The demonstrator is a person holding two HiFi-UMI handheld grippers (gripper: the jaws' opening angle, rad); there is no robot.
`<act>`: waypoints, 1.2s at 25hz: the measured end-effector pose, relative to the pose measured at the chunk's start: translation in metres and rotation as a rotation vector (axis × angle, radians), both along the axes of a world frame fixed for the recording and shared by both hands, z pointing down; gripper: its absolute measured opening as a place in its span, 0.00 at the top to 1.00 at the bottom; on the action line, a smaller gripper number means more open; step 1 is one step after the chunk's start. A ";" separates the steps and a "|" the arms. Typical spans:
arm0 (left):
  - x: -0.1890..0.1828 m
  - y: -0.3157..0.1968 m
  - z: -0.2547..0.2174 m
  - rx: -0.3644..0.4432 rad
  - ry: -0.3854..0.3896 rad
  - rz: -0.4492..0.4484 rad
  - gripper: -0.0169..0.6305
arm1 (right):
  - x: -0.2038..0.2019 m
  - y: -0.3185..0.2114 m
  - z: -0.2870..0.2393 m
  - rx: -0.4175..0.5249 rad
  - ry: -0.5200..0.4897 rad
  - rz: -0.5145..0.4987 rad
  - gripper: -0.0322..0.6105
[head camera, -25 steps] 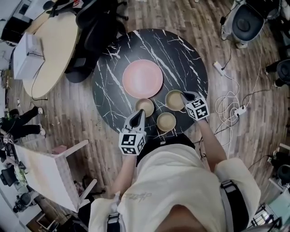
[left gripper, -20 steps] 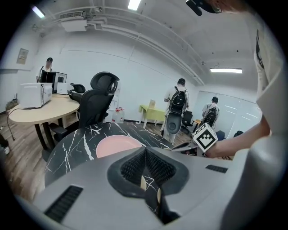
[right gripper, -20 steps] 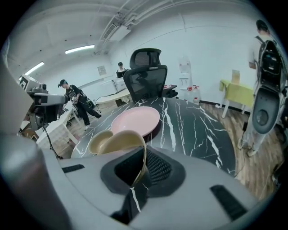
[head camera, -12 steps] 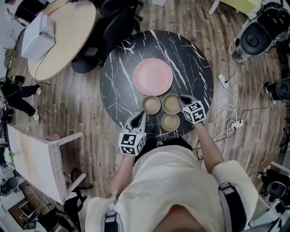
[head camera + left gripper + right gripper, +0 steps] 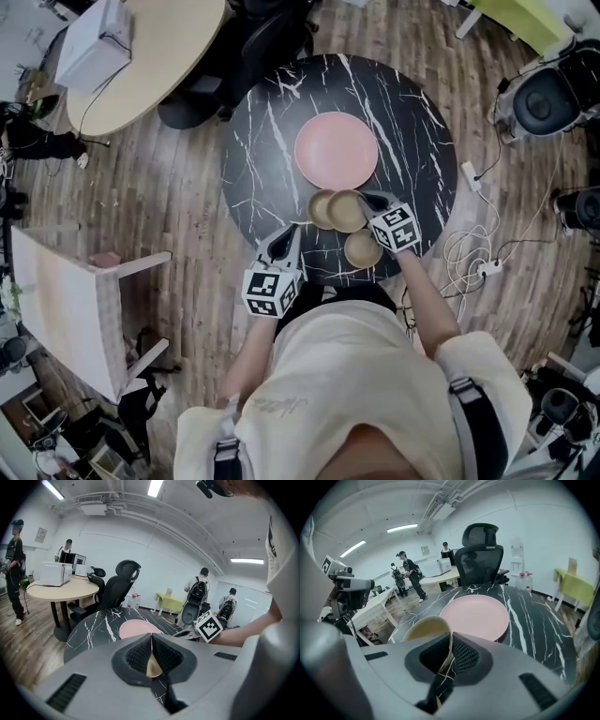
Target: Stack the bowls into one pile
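Our right tongs (image 5: 367, 200) clamp the rim of one bowl (image 5: 345, 212), holding it partly over the left bowl (image 5: 319, 208) on the table's (image 5: 272, 141) near side. Our left tongs (image 5: 284, 242) sit closed and empty. We judge no pile is made yet, and the near bowl (image 5: 363, 248) is untouched.

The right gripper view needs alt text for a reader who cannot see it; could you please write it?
The right gripper is shut on the rim of a tan bowl. Beyond it a pink plate lies on a black marbled table, with an office chair and people behind.
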State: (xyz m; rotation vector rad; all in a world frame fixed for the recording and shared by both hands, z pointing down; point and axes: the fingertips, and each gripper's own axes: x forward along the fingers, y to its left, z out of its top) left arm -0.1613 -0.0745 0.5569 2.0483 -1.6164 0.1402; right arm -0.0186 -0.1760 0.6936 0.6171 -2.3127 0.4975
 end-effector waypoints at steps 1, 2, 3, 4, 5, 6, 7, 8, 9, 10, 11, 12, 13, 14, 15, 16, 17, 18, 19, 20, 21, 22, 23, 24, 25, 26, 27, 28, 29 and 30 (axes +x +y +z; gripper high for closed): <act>-0.003 0.002 0.000 -0.001 -0.005 -0.003 0.94 | -0.004 0.001 0.001 -0.003 0.000 -0.008 0.91; -0.005 0.004 0.000 -0.003 -0.010 -0.008 0.94 | -0.009 0.002 0.002 -0.006 -0.001 -0.016 0.91; -0.008 0.005 0.000 -0.005 -0.013 -0.014 0.94 | -0.013 0.003 0.003 -0.009 -0.001 -0.024 0.91; -0.012 0.007 0.000 -0.007 -0.014 -0.021 0.94 | -0.018 0.003 0.005 -0.012 -0.001 -0.032 0.91; -0.015 0.009 0.001 -0.010 -0.015 -0.028 0.94 | -0.022 0.004 0.007 -0.016 -0.001 -0.039 0.91; -0.018 0.011 0.002 -0.014 -0.015 -0.035 0.94 | -0.025 0.005 0.009 -0.020 0.000 -0.046 0.91; -0.021 0.013 0.004 -0.019 -0.015 -0.041 0.94 | -0.029 0.005 0.012 -0.023 0.001 -0.052 0.91; -0.023 0.016 0.006 -0.025 -0.014 -0.047 0.94 | -0.032 0.006 0.014 -0.025 0.003 -0.059 0.91; -0.026 0.018 0.008 -0.030 -0.012 -0.052 0.94 | -0.036 0.007 0.016 -0.025 0.006 -0.066 0.91; -0.028 0.020 0.010 -0.035 -0.008 -0.057 0.94 | -0.039 0.007 0.018 -0.024 0.009 -0.072 0.91; -0.031 0.022 0.011 -0.040 -0.004 -0.063 0.94 | -0.042 0.007 0.020 -0.025 0.011 -0.077 0.91; -0.033 0.024 0.013 -0.044 -0.002 -0.068 0.94 | -0.045 0.007 0.023 -0.027 0.013 -0.081 0.91; -0.035 0.025 0.015 -0.048 -0.002 -0.073 0.94 | -0.047 0.006 0.025 -0.029 0.015 -0.083 0.91; -0.037 0.027 0.017 -0.053 -0.003 -0.076 0.94 | -0.049 0.006 0.027 -0.031 0.017 -0.083 0.91; -0.038 0.028 0.019 -0.059 -0.002 -0.078 0.94 | -0.050 0.006 0.030 -0.034 0.020 -0.082 0.91; -0.039 0.029 0.021 -0.064 0.000 -0.078 0.94 | -0.050 0.006 0.032 -0.039 0.023 -0.081 0.91; -0.040 0.029 0.023 -0.069 0.002 -0.077 0.94 | -0.051 0.006 0.034 -0.044 0.025 -0.080 0.91; -0.041 0.028 0.024 -0.074 0.004 -0.075 0.94 | -0.052 0.007 0.036 -0.048 0.027 -0.080 0.90; -0.042 0.027 0.025 -0.078 0.008 -0.074 0.94 | -0.054 0.007 0.037 -0.051 0.029 -0.083 0.90; -0.043 0.025 0.025 -0.081 0.013 -0.074 0.94 | -0.055 0.008 0.038 -0.052 0.031 -0.086 0.89; -0.043 0.024 0.025 -0.082 0.019 -0.074 0.94 | -0.055 0.008 0.040 -0.053 0.032 -0.087 0.89; -0.044 0.022 0.025 -0.082 0.023 -0.075 0.94 | -0.055 0.008 0.040 -0.054 0.030 -0.084 0.89; -0.045 0.021 0.025 -0.081 0.025 -0.076 0.94 | -0.055 0.007 0.041 -0.056 0.025 -0.077 0.90; -0.046 0.019 0.024 -0.079 0.027 -0.078 0.94 | -0.055 0.006 0.041 -0.057 0.021 -0.071 0.90; -0.047 0.017 0.024 -0.078 0.030 -0.080 0.94 | -0.056 0.004 0.041 -0.057 0.019 -0.068 0.90; -0.049 0.017 0.024 -0.078 0.033 -0.082 0.94 | -0.057 0.003 0.041 -0.055 0.019 -0.069 0.87; -0.049 0.016 0.025 -0.079 0.035 -0.083 0.94 | -0.057 0.003 0.041 -0.050 0.020 -0.072 0.85; -0.050 0.016 0.027 -0.081 0.035 -0.081 0.94 | -0.057 0.002 0.039 -0.043 0.020 -0.075 0.85; -0.050 0.015 0.028 -0.083 0.035 -0.079 0.94 | -0.057 0.001 0.038 -0.034 0.022 -0.079 0.85; -0.049 0.014 0.029 -0.084 0.034 -0.076 0.94 | -0.057 0.000 0.036 -0.027 0.023 -0.081 0.85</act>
